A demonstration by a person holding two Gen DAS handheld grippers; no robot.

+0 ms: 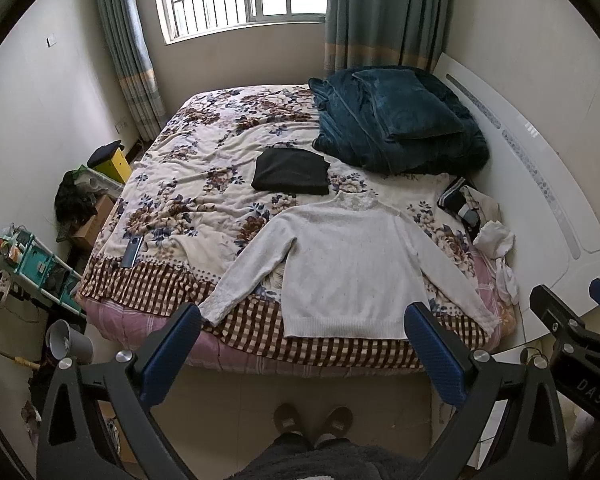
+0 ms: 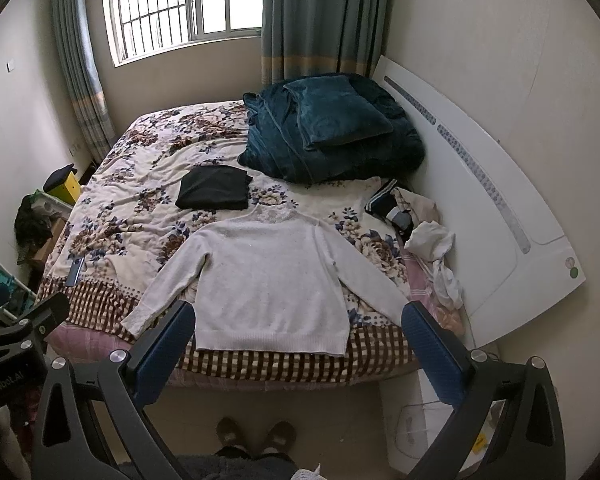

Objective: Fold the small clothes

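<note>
A white knit sweater [image 1: 348, 272] lies flat on the bed, sleeves spread, hem at the near edge; it also shows in the right wrist view [image 2: 272, 280]. A folded black garment [image 1: 290, 172] lies beyond its collar, also in the right wrist view [image 2: 214, 192]. My left gripper [image 1: 302, 328] is open and empty, held above the floor in front of the hem. My right gripper [image 2: 298, 328] is open and empty, also short of the hem; it shows at the right edge of the left wrist view [image 1: 572, 300].
A dark teal blanket pile [image 1: 396, 120] fills the far right of the floral bed cover [image 1: 204, 168]. Crumpled clothes [image 1: 484, 224] lie by the white headboard [image 1: 540, 184]. A phone [image 1: 132, 250] lies near left. A shelf and boxes [image 1: 40, 268] crowd the floor at left.
</note>
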